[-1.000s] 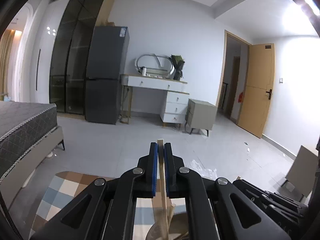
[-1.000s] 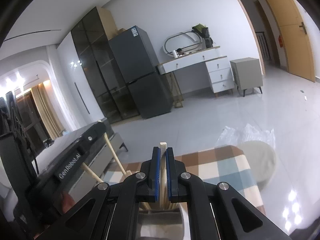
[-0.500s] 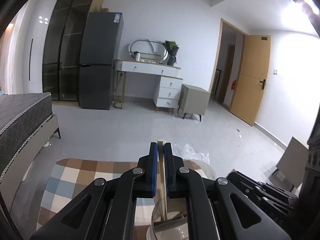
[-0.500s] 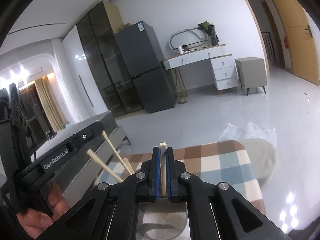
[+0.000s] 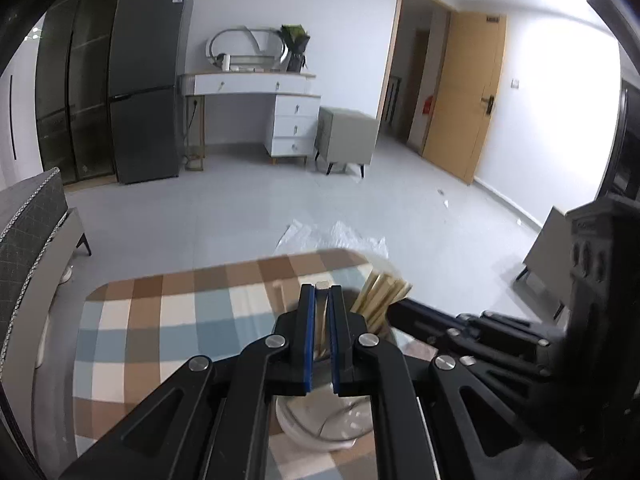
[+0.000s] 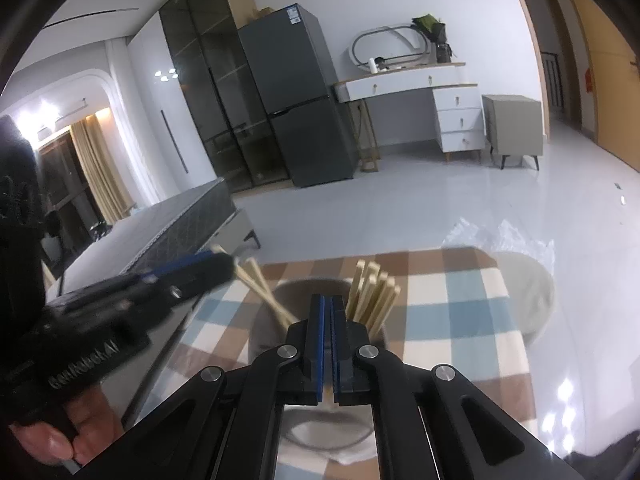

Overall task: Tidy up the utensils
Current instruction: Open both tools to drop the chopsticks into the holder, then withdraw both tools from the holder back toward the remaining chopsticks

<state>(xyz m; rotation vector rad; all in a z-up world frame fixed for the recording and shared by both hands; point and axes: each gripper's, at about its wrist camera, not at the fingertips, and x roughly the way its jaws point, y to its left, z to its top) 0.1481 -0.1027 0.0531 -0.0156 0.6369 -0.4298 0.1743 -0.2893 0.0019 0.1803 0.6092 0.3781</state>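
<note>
A grey-white round cup (image 5: 320, 432) (image 6: 304, 286) stands on the checked tablecloth (image 5: 160, 320) with a bundle of wooden chopsticks (image 5: 380, 300) (image 6: 372, 296) leaning in its right side. My left gripper (image 5: 321, 292) (image 6: 224, 266) is shut on two chopsticks (image 6: 264, 296) that slant down into the cup's left side. My right gripper (image 6: 330, 300) (image 5: 404, 308) hangs over the cup's near rim, beside the bundle. Its pads are shut on a chopstick that is almost hidden between them. The stick's top does not show above the tips.
A hand (image 6: 80, 432) holds the left gripper's handle. A round grey seat (image 6: 532, 300) and crumpled plastic (image 5: 332, 236) lie beyond the table's far edge. A bed (image 6: 172, 232) is at the left, with a fridge (image 5: 148, 80) and a white dresser (image 5: 288, 120) along the back wall.
Both grippers have sunk and tipped downward, so the cup and its bundle of chopsticks now show. The left gripper's chopsticks now reach into the cup. The right stick's top no longer pokes above the pads.
</note>
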